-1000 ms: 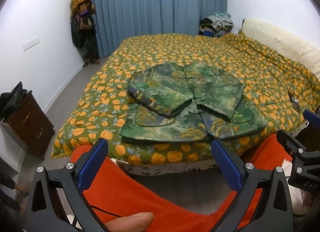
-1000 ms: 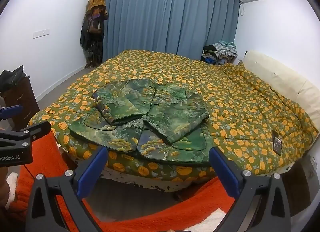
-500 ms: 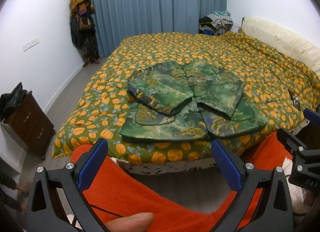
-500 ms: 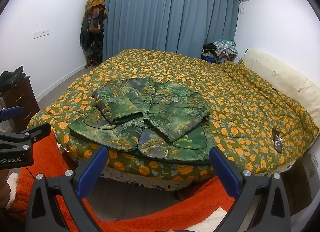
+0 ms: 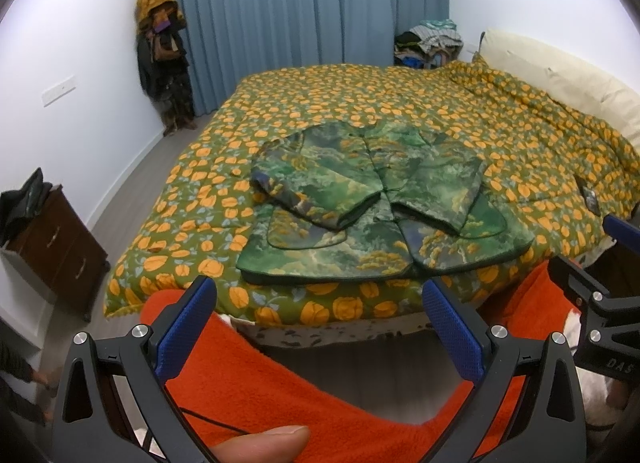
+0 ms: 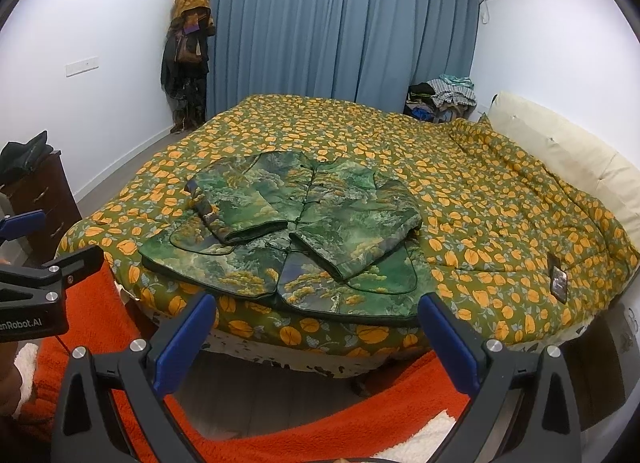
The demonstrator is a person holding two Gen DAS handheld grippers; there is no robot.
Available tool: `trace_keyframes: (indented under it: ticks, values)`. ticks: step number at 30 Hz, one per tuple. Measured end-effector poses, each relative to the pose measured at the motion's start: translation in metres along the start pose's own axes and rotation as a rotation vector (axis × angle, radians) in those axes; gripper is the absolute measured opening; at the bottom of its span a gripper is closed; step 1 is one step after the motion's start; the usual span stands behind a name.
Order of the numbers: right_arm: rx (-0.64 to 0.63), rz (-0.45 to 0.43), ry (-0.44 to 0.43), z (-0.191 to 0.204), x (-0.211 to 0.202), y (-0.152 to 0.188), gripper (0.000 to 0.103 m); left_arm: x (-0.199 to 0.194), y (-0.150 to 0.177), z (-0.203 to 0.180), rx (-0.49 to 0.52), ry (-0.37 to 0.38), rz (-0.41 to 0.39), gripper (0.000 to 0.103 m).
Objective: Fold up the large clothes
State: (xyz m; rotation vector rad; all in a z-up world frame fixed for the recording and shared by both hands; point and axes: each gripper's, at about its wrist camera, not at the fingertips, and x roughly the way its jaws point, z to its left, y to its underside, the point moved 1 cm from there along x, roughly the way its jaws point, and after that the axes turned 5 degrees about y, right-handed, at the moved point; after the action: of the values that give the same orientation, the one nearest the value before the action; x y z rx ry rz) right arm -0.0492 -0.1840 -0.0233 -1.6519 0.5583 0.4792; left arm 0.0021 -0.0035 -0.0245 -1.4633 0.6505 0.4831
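A green padded jacket (image 5: 376, 207) with a landscape print lies flat near the bed's front edge, both sleeves folded in over its front; the right wrist view shows the jacket (image 6: 296, 235) too. My left gripper (image 5: 320, 323) is open, held back from the bed, a little below and before the jacket's hem. Its blue pads (image 5: 188, 323) hold nothing. My right gripper (image 6: 318, 335) is open as well, empty, hovering short of the hem. Each gripper shows at the edge of the other's view.
The bed (image 6: 500, 199) wears a green quilt with orange flowers. A dark phone (image 6: 559, 283) lies on it at the right. Orange fabric (image 5: 260, 383) fills the foreground. A dark dresser (image 5: 52, 247) stands left, a coat rack (image 6: 188, 55) in the corner, piled clothes (image 6: 444, 97) behind.
Both views have shifted only slightly; the jacket lies as before and both grippers stay open and empty.
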Motion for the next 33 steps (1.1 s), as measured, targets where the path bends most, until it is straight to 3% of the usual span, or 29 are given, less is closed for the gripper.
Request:
trace_keyframes:
  ticks: [33]
  values:
    - [-0.011,0.002,-0.004,0.0013,0.0002,-0.0018,0.103,-0.0001,-0.0006,-0.0044,0.005,0.002,0.016,0.102]
